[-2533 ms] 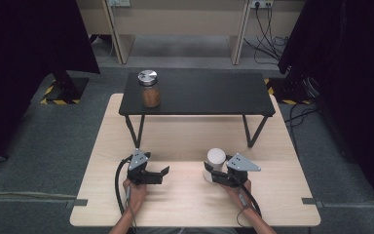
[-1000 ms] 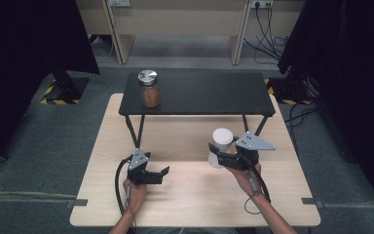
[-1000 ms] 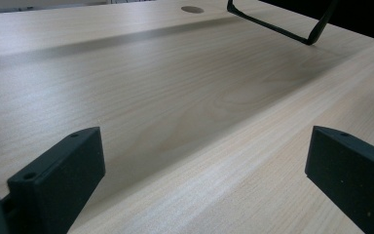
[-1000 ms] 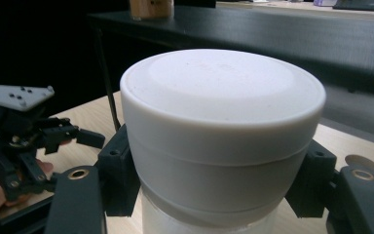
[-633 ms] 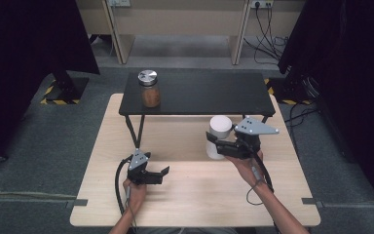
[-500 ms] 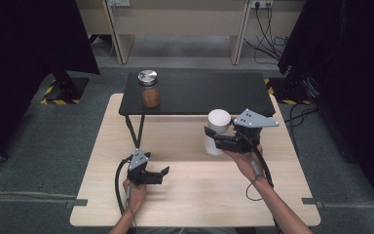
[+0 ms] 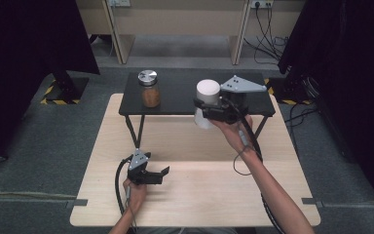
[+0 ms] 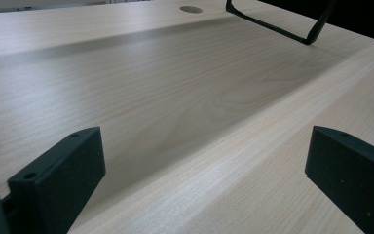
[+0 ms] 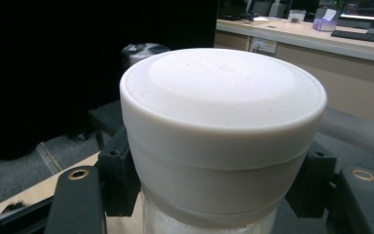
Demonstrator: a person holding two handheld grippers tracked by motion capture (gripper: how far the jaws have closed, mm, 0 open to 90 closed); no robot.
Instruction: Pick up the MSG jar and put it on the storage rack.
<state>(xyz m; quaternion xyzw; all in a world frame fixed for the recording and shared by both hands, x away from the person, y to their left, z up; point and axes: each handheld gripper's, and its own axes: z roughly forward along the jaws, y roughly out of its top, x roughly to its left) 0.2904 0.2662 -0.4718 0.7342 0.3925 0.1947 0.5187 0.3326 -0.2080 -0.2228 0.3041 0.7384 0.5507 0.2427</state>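
Observation:
A white-lidded jar (image 7: 207,100) hangs in the air at the front edge of the black shelf (image 7: 185,100), with my right gripper (image 7: 208,108) shut on it just under the lid. Seen close in the right gripper view, the jar's white lid (image 9: 222,100) sits between both jaws. A second jar (image 7: 149,89) with a silver lid and brown contents stands on the shelf's left part. My left gripper (image 7: 156,174) rests open on the wooden table (image 7: 199,195) near the front left, nothing between its fingers (image 8: 58,183).
The black shelf stands on thin legs (image 7: 137,130) over the table's far half. A cable (image 7: 121,190) trails from the left gripper. Dark curtains flank both sides, and cabinets stand behind.
My right gripper has lifted the white-lidded jar off the table and carried it away from me, up to the shelf's front edge. The left gripper has not moved.

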